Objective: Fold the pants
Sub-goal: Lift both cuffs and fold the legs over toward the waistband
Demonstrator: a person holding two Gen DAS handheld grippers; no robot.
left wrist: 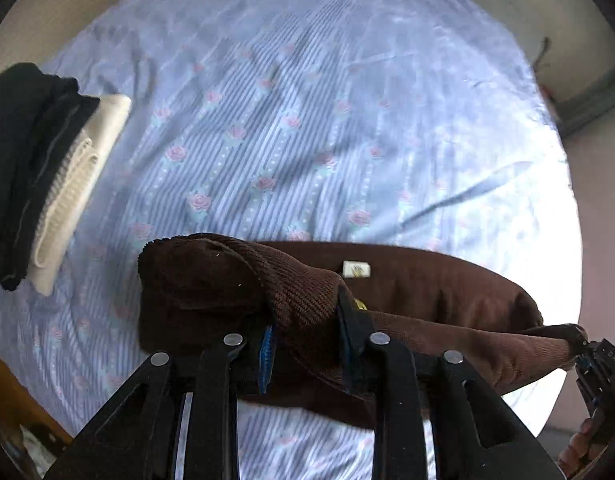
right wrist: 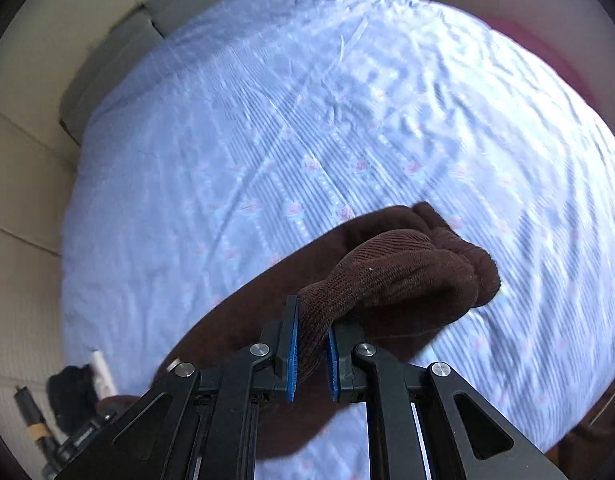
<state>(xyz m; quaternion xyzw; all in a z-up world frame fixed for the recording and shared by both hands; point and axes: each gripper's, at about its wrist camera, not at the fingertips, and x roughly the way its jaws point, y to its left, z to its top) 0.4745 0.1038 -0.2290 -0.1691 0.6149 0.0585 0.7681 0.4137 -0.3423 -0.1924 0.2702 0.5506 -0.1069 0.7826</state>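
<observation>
Step in hand: carrying a fold. The left claw (left wrist: 307, 332) and right claw (right wrist: 312, 350) each clamp bunched fabric of the brown pants (left wrist: 427, 280), lifted above the bed sheet (left wrist: 307, 100). Next: lay both held ends down level, clear of the folded stack (left wrist: 47, 176) beside the pants.

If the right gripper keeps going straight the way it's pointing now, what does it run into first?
The right gripper is shut on a bunched fold of the brown pants, which fills the line ahead. Beyond that lies the blue floral bedsheet, probably next, though depth is hard to judge.
</observation>
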